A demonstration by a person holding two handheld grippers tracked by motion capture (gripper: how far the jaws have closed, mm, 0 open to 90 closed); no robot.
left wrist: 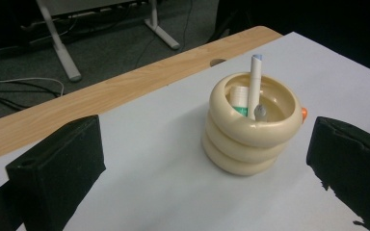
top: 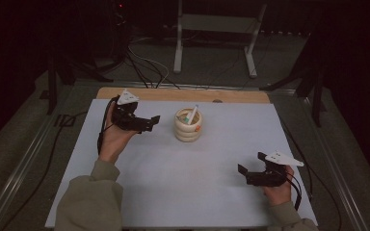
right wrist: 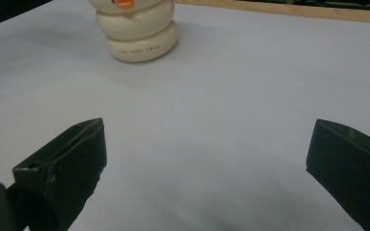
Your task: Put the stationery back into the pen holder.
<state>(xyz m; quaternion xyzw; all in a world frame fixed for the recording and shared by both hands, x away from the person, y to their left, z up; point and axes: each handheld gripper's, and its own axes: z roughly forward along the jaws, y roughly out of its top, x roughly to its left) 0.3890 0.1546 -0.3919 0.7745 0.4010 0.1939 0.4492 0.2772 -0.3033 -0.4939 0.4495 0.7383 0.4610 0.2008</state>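
A cream holder made of three stacked rings (top: 188,126) stands upright near the table's far middle, with an orange spot on its side. In the left gripper view the holder (left wrist: 252,126) contains a white pen (left wrist: 255,82) leaning upright and a green-and-white item. My left gripper (top: 150,121) hovers just left of the holder, open and empty, jaws pointing right toward it. My right gripper (top: 250,167) is near the front right of the table, open and empty, far from the holder (right wrist: 137,26).
A white sheet (top: 173,173) covers the wooden table (top: 183,94), whose bare far edge shows a small hole. Beyond stand a white metal frame (top: 217,29) and floor cables. Metal rails run along both table sides.
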